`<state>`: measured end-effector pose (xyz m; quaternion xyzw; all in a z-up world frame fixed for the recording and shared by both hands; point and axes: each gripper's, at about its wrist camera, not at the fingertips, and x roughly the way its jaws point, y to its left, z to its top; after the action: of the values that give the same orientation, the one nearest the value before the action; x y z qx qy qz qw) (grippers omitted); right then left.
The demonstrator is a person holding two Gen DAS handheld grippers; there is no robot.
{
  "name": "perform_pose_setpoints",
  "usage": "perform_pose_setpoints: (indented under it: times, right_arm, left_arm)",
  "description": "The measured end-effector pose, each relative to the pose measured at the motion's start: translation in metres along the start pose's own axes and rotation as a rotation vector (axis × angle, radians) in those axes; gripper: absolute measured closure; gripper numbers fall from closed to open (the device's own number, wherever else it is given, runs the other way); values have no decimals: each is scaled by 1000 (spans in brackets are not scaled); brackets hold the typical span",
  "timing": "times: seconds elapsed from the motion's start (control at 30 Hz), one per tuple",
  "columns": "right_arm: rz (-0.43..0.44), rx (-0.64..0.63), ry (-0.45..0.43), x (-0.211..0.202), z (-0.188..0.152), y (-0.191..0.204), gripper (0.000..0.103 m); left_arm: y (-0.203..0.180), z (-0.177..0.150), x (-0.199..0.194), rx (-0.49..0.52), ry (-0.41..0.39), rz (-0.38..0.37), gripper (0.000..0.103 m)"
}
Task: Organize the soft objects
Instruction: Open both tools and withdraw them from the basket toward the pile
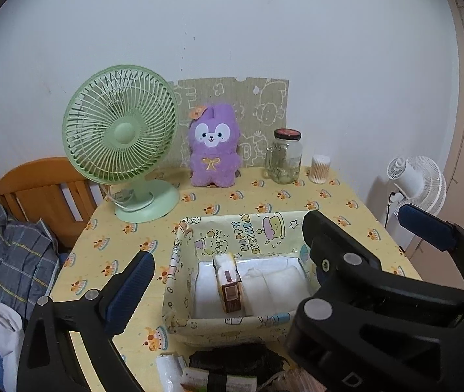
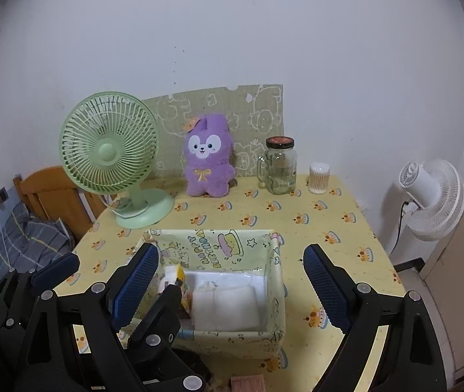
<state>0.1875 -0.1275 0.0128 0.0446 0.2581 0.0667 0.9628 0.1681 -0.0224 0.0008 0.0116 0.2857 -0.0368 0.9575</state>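
A yellow "Happy Birthday" fabric box (image 1: pixel 177 281) (image 2: pixel 241 339) stands on the table near me. Inside lie folded white soft pads (image 1: pixel 274 284) (image 2: pixel 228 307), with a small brown and yellow pack (image 1: pixel 228 289) (image 2: pixel 174 274) upright beside them. My left gripper (image 1: pixel 228 238) hovers open above the box and holds nothing. My right gripper (image 2: pixel 232 250) is open and bare too, just to its right, their fingers overlapping. A purple plush bunny (image 1: pixel 214 147) (image 2: pixel 207 156) sits upright at the back by the wall.
A green desk fan (image 1: pixel 121 137) stands back left. A glass jar (image 1: pixel 284 156) and a cotton swab tub (image 1: pixel 320 170) stand back right. Small packets (image 1: pixel 170 370) and a dark item (image 1: pixel 235 357) lie at the front edge. A wooden chair (image 1: pixel 45 189) is left, a white fan (image 2: pixel 434 196) right.
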Motion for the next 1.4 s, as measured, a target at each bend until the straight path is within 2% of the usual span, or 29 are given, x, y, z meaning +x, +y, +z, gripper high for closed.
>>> perform_pose_setpoints:
  times: [0.87,1.2,1.4]
  right_arm:
    - [-3,-14,-25,-66,-28,8,10]
    - [-15,-23,-53,-80,-49,10,10]
    - [-8,-27,-38,-80,-67,10,10]
  left_arm:
    - [-6,-34,-62,12,-56,6,6]
    - [-5,-55,-70,-3,-75,3,6]
    - [-6,-74,-70,-11,-65,10,6]
